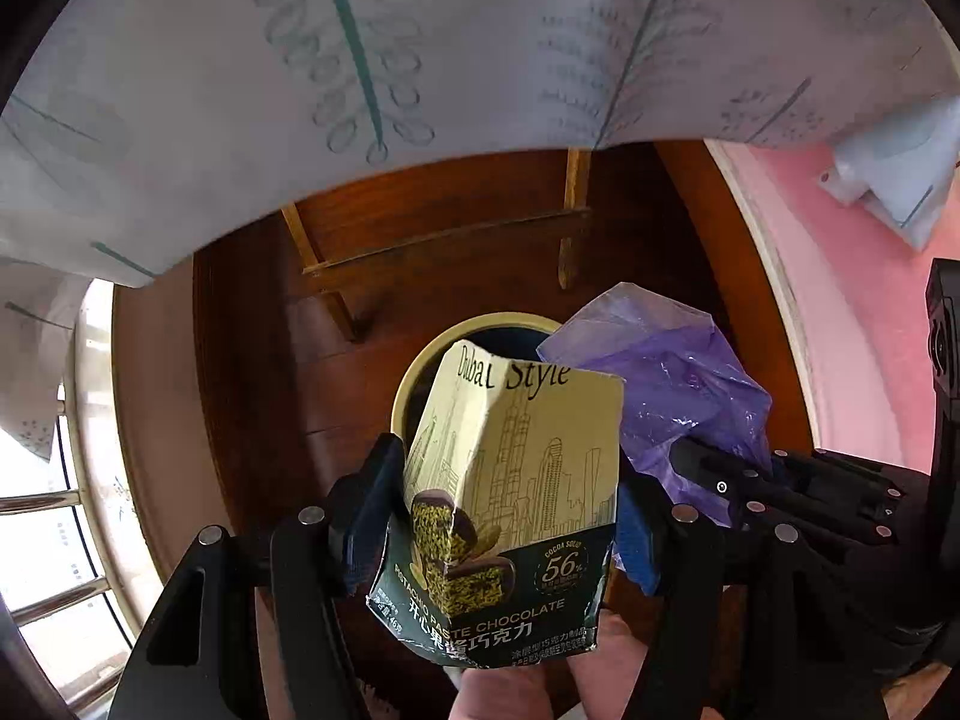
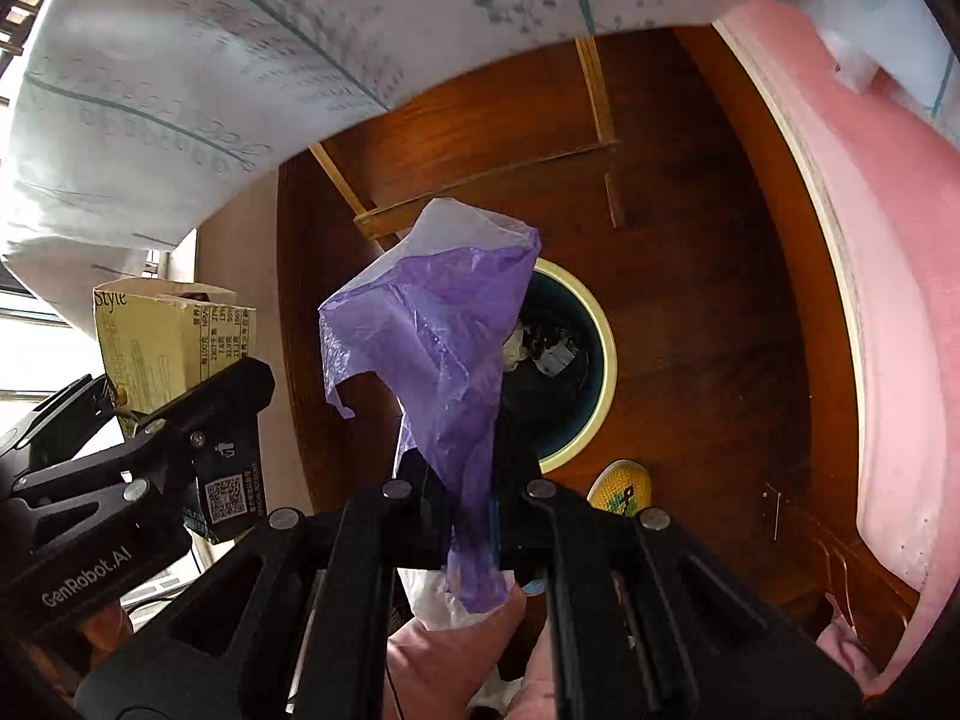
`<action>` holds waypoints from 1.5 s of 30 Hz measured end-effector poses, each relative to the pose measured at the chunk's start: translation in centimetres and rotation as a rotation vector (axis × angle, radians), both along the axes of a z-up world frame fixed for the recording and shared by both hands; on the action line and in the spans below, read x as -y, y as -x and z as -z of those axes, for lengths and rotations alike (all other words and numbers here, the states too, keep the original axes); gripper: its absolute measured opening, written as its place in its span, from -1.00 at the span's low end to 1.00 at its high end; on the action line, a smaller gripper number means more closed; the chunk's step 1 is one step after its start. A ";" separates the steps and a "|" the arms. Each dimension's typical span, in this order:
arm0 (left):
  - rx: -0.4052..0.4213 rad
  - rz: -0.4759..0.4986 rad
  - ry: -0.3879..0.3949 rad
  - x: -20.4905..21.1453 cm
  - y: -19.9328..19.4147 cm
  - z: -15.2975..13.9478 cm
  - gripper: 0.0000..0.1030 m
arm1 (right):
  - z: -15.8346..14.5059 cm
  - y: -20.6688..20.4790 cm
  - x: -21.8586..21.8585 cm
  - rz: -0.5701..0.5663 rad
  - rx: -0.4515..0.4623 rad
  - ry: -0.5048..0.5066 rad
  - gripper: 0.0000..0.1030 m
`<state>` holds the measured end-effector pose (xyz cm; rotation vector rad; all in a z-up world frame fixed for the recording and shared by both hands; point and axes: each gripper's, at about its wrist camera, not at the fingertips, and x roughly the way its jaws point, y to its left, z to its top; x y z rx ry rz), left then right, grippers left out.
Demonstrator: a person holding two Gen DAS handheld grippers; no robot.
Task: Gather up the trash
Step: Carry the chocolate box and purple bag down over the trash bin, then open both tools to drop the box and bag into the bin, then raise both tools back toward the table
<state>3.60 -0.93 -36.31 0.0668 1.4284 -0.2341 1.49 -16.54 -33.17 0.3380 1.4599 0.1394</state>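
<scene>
My left gripper (image 1: pixel 510 516) points down and is shut on a crumpled cream and dark green chocolate box (image 1: pixel 510 480), its pads pressing both sides. The box hangs over a round bin (image 1: pixel 414 378) with a cream rim on the wooden floor. My right gripper (image 2: pixel 465 480) is shut on a thin purple plastic bag (image 2: pixel 438 348), which stands up over the bin (image 2: pixel 606 360); scraps of trash lie inside it. In the right wrist view the box (image 2: pixel 162 342) and the left gripper show at the left. The purple bag (image 1: pixel 678 396) and the right gripper show at the right in the left wrist view.
A pale patterned bedsheet (image 1: pixel 300 60) hangs over the top of both views. A pink cushion or mattress (image 2: pixel 888 300) runs down the right. A wooden frame (image 1: pixel 432 252) stands beyond the bin. A yellow-green shoe (image 2: pixel 621 489) rests near the bin. A window with rails (image 1: pixel 54 510) is at left.
</scene>
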 end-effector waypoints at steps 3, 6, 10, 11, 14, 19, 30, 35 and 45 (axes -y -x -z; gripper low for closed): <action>-0.021 -0.004 0.015 0.3 -0.4 3.4 0.30 | 3.7 -0.5 0.1 0.000 -0.017 0.004 -0.89; -0.042 0.002 0.029 0.6 -1.0 6.0 0.37 | 7.1 -1.0 0.2 -0.001 -0.035 0.012 -0.89; -0.080 0.005 0.036 0.4 -1.2 9.1 0.49 | 10.9 -0.9 0.4 -0.014 -0.054 0.028 -0.88; -0.089 0.010 0.037 0.4 -1.2 9.7 0.51 | 11.7 -0.9 0.4 -0.017 -0.062 0.031 -0.88; -0.085 0.026 0.013 0.5 -0.9 10.9 0.74 | 14.0 -1.1 0.6 -0.017 -0.082 0.023 -0.87; -0.070 0.022 0.003 -0.3 -0.3 11.5 0.89 | 16.8 -0.6 1.1 0.012 -0.117 0.012 -0.18; -0.001 0.010 0.003 -1.9 0.0 6.2 0.89 | 15.3 -0.4 0.9 0.047 -0.097 0.015 -0.06; 0.047 0.015 0.004 -2.1 0.1 1.2 0.89 | 11.8 -0.6 1.1 0.062 -0.077 0.007 -0.06; 0.147 0.025 0.022 -2.7 1.4 -13.0 0.89 | 0.1 -0.5 1.2 0.071 -0.018 -0.001 -0.06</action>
